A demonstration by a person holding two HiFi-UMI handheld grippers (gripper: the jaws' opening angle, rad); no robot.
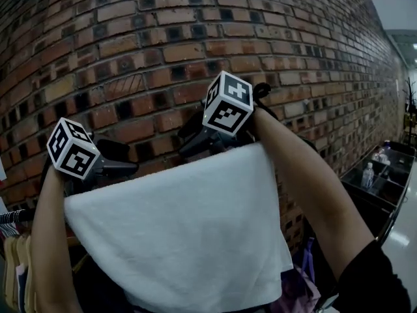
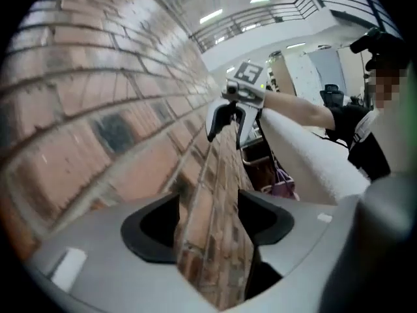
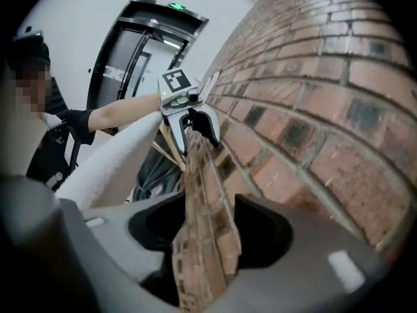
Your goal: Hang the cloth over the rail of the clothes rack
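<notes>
the left gripper [image 2: 208, 223] and right gripper [image 3: 205, 227] are both gaping, holding nothing. the white terry cloth [image 1: 189, 227] is hanging just below them, hiding the rail; if draped unevenly, it risks sliding off.

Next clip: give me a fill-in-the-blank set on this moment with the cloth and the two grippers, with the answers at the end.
1. The cloth hanging below the two grippers is ___ in colour.
2. The wall behind it is made of ___.
3. The jaws of the left gripper stand ___, with only wall showing between them.
4. The right gripper holds ___ between its jaws.
Missing words: white; brick; open; nothing.
</notes>
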